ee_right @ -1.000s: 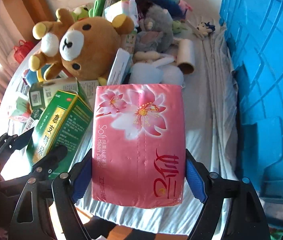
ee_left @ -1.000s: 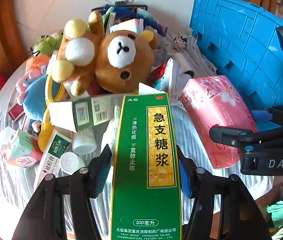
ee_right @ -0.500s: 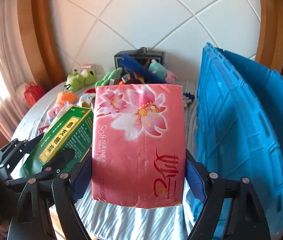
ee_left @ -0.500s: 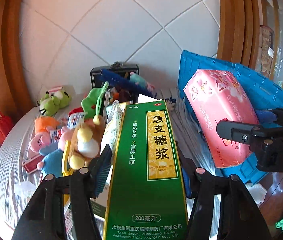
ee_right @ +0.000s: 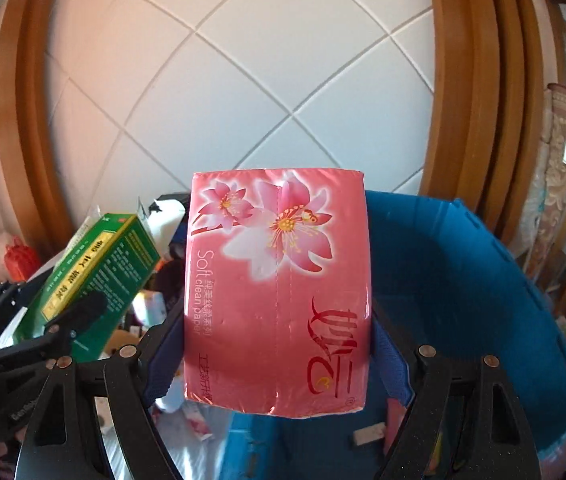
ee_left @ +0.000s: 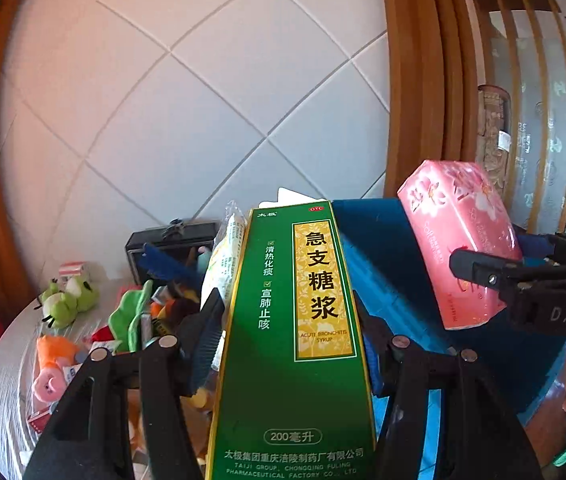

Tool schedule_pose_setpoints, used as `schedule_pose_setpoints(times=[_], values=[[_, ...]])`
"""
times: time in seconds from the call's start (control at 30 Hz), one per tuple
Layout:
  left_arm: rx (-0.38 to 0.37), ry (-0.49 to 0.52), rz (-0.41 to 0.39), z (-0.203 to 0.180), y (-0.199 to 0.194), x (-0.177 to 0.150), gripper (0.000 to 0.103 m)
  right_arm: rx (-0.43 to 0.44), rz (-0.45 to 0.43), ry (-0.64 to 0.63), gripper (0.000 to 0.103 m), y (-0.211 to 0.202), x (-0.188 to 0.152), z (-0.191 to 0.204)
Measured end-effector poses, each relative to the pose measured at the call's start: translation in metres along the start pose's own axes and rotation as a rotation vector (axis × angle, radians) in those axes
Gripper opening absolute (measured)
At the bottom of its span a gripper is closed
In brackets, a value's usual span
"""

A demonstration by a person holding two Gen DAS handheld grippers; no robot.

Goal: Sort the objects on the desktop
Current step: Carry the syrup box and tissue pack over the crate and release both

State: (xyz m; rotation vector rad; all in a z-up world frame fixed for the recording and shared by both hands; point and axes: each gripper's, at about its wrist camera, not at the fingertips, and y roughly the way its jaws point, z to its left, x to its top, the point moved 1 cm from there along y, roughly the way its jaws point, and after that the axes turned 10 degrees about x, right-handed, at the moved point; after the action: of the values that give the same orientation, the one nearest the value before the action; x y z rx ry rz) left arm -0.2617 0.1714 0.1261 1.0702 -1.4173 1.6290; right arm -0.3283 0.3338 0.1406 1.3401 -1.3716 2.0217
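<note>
A tall green medicine box (ee_left: pixel 295 340) with a yellow label fills the middle of the left wrist view, and my left gripper (ee_left: pixel 289 344) is shut on its two sides. My right gripper (ee_right: pixel 279 356) is shut on a pink flowered tissue pack (ee_right: pixel 279 292), held high above the open blue crate (ee_right: pixel 463 280). Each held thing also shows in the other view: the tissue pack (ee_left: pixel 459 240) at the right, the green box (ee_right: pixel 95 276) at the left. Both are lifted well off the table.
A round table (ee_left: pixel 3 380) at lower left carries a pile of plush toys, among them a green frog (ee_left: pixel 69 300) and a pink one (ee_left: pixel 49 380), plus a dark case (ee_left: pixel 171 248). A tiled wall and wooden frames stand behind. The crate (ee_left: pixel 383 280) sits right of the pile.
Both grippers have risen with their loads and tilted up; the table pile and the bear have dropped out of the centre, and the wall now fills the upper views.
</note>
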Motion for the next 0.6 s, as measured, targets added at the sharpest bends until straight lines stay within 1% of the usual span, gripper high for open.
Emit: schedule_pose_setpoints(times=[0.07,0.13,0.27,0.33,0.4,0.47,0.53,0.6], values=[[-0.054,-0.005,0.017,-0.024,0.009,0.019,0.057,-0.025,0.01,0.015,0.083,-0.004,0.011,-0.029],[-0.099,-0.006,0.04,-0.049,0.02,0.036,0.057,-0.07,0.022,0.014,0.083,-0.005,0.02,-0.058],[-0.146,-0.001,0.093,-0.102,0.044,0.064,0.057,-0.129,0.054,0.021,0.083,-0.001,0.036,-0.114],[-0.182,-0.006,0.158,-0.13,0.065,0.074,0.057,-0.152,0.077,0.047,0.083,0.009,0.043,-0.143],[-0.209,-0.007,0.232,-0.159,0.09,0.074,0.057,-0.183,0.112,0.075,0.083,0.023,0.045,-0.176],[-0.18,0.033,0.303,-0.191,0.119,0.068,0.057,-0.214,0.162,0.093,0.082,0.044,0.041,-0.203],[-0.128,0.114,0.362,-0.22,0.149,0.052,0.057,-0.243,0.229,0.109,0.082,0.065,0.024,-0.225],[-0.103,0.172,0.447,-0.242,0.177,0.032,0.057,-0.252,0.303,0.141,0.081,0.091,0.0,-0.245]])
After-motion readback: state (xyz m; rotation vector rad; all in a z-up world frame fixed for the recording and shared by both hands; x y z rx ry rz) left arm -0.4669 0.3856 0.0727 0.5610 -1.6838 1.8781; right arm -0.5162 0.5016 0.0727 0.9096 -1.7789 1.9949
